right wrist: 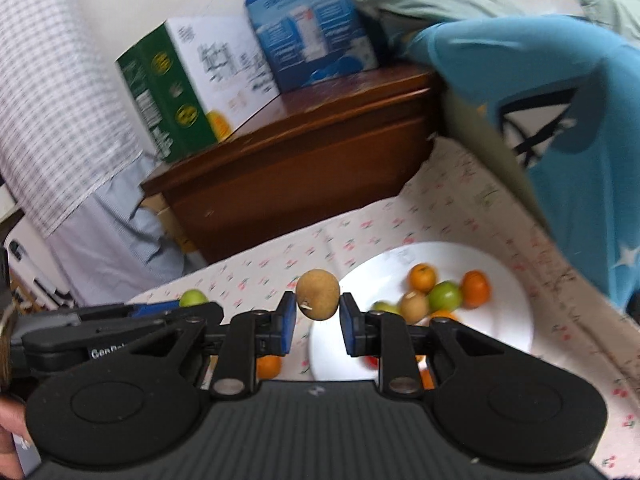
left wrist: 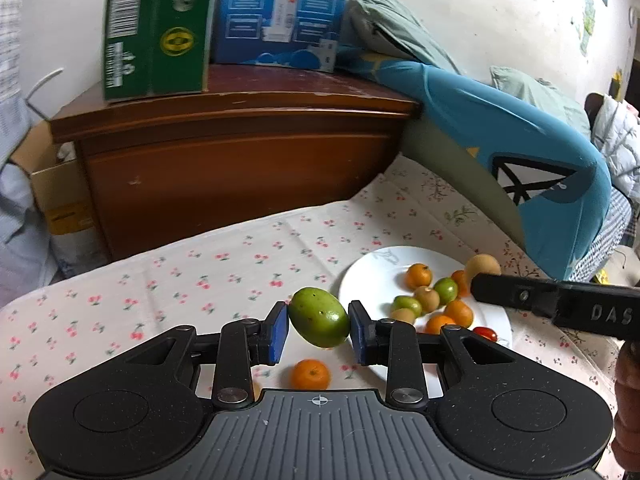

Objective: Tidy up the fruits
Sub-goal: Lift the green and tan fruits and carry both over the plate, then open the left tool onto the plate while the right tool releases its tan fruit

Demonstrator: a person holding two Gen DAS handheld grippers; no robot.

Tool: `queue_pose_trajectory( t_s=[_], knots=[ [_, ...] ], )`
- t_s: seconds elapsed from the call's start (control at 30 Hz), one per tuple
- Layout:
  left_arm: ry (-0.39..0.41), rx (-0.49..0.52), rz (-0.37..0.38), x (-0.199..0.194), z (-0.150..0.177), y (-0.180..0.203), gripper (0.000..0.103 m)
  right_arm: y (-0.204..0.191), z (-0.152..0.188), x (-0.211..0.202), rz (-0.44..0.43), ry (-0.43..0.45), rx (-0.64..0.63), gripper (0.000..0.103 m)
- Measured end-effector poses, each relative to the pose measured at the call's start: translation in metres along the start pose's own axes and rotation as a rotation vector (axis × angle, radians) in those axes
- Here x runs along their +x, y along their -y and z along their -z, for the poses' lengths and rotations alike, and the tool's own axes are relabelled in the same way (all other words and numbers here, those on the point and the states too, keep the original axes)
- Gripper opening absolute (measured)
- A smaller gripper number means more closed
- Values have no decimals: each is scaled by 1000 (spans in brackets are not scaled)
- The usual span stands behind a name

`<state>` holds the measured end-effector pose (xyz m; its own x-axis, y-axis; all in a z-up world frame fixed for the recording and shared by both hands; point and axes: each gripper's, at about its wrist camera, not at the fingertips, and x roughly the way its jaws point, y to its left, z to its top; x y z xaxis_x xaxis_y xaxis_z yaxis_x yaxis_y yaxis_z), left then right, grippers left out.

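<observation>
Now each gripper holds one fruit up in the air. The left gripper (left wrist: pixel 319 325) has its jaws pinching a green fruit (left wrist: pixel 319 317), above the flowery bed sheet (left wrist: pixel 180 272) and just beside the white plate (left wrist: pixel 370 268). The right gripper (right wrist: pixel 318 322) has its jaws pinching a round brown fruit (right wrist: pixel 318 294) over the plate's near edge. Both fruits are round and smooth, so I think one could slip out and roll off the bed. One small orange (left wrist: pixel 310 374) lies on the sheet under the left gripper. Both grippers point forward and tilt down toward the plate, close side by side.
</observation>
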<state>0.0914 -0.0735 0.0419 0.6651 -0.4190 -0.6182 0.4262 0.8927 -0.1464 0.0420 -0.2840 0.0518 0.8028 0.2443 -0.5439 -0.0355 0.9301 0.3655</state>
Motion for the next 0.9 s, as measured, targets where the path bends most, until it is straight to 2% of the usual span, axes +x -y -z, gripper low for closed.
queue_pose_trajectory(
  t_s=[0.2, 0.5, 0.9],
  knots=[
    [-14, 6, 27, 14, -3, 12, 30, 20, -5, -4, 39, 18, 48, 23],
    [-60, 23, 62, 44, -2, 29, 30, 48, 1, 6, 112, -15, 140, 23],
    [-137, 21, 64, 72, 8, 39, 30, 75, 2, 21, 184, -37, 242, 23]
  ],
)
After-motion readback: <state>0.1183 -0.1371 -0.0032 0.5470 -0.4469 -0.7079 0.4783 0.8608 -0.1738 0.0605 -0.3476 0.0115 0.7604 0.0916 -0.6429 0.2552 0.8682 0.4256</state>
